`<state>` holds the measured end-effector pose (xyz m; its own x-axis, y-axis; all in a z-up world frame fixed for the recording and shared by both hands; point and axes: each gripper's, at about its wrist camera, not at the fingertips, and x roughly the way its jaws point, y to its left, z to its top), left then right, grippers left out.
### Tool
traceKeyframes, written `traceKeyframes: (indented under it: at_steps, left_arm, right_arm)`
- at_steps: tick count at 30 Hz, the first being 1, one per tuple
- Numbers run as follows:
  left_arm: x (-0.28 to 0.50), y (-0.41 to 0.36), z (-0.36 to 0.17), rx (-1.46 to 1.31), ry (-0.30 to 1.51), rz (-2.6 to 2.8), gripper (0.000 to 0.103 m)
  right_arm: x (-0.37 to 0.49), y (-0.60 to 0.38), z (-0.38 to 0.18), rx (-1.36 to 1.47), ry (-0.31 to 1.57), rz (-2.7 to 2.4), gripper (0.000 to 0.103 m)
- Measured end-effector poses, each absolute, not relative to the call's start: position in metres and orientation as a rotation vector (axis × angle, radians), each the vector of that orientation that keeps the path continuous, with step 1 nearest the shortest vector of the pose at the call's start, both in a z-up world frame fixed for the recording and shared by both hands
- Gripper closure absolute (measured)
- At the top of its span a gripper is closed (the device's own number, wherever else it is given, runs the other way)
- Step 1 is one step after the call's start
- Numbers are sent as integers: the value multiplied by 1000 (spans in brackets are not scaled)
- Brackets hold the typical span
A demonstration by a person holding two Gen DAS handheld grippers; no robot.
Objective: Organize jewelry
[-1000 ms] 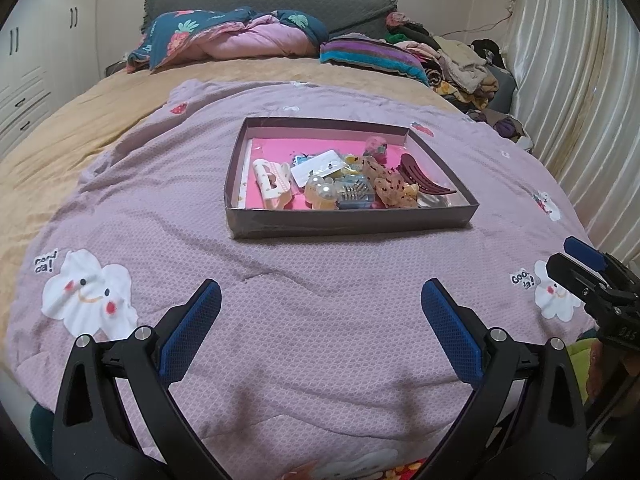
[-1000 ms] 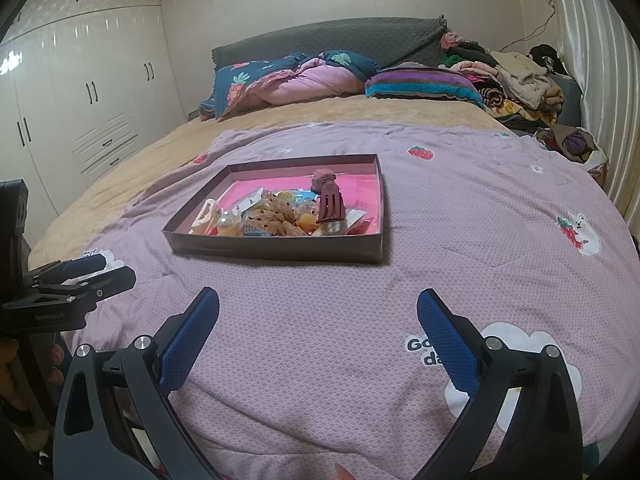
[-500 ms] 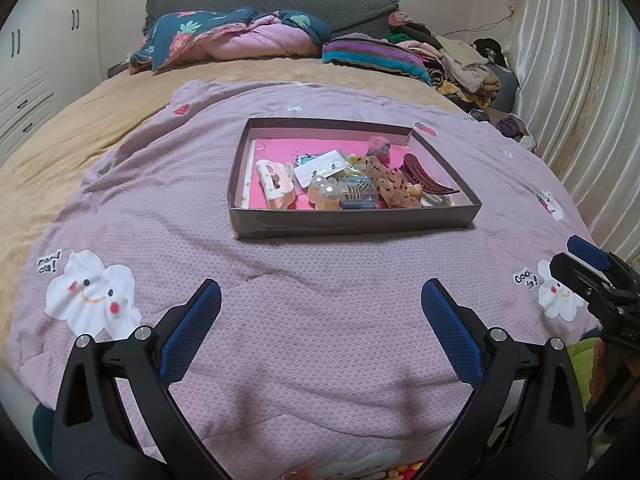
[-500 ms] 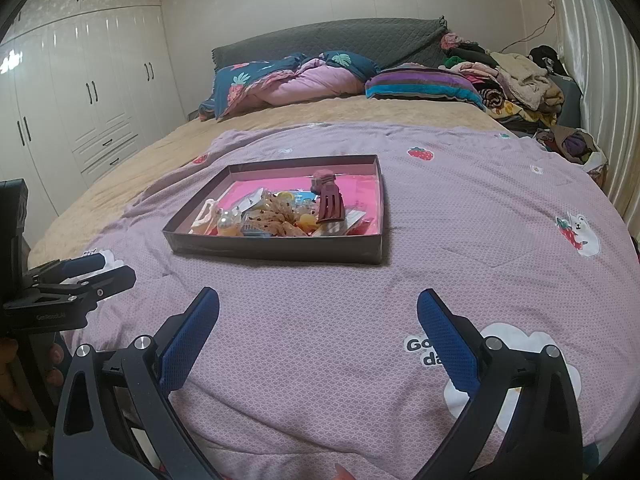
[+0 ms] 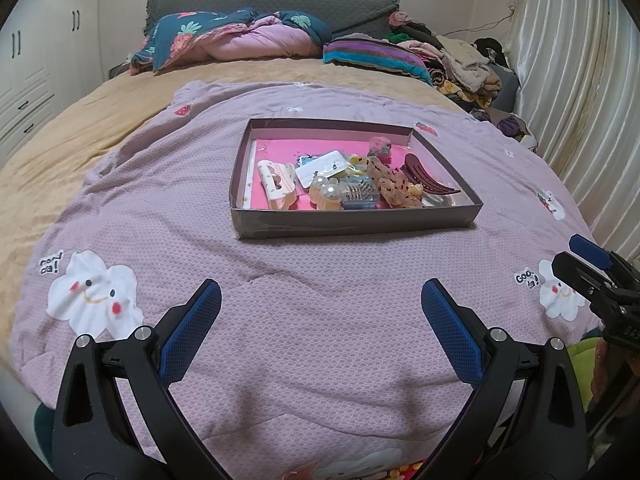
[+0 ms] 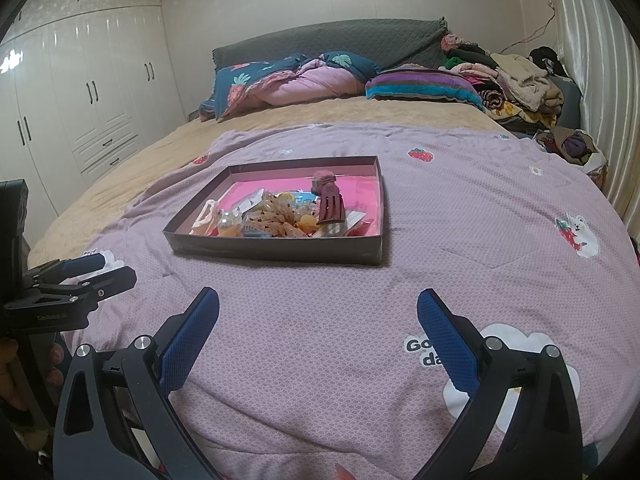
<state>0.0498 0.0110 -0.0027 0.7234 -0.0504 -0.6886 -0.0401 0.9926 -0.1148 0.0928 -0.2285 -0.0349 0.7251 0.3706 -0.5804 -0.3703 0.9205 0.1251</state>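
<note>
A shallow brown box with a pink floor (image 5: 352, 224) (image 6: 280, 246) sits mid-bed on the lilac quilt. It holds a heap of hair clips and jewelry: a white claw clip (image 5: 276, 184), a pearl piece (image 5: 330, 192), a dark red claw clip (image 5: 426, 180) (image 6: 330, 204). My left gripper (image 5: 320, 300) hovers open over the quilt, short of the box's near wall, nothing between its fingers. My right gripper (image 6: 318, 308) is open and empty too, nearer the bed's foot, with the box ahead to its left.
The right gripper's tips (image 5: 588, 264) show at the left view's right edge, the left gripper's tips (image 6: 80, 276) at the right view's left edge. Pillows and a folded duvet (image 5: 240, 40) lie at the headboard, a clothes pile (image 5: 460, 60) far right, wardrobes (image 6: 80, 100) left.
The left wrist view has drifted slightly, so the box sits a little lower and more central. The right view is nearly unchanged. Both grippers stay open.
</note>
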Motion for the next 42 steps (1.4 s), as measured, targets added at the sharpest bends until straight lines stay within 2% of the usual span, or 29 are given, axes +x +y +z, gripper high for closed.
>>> traceKeyframes:
  at_steps: [42]
  left_arm:
    - [52, 19, -11, -113, 803, 32, 9]
  right_arm:
    - [97, -227, -40, -30, 652, 389, 4]
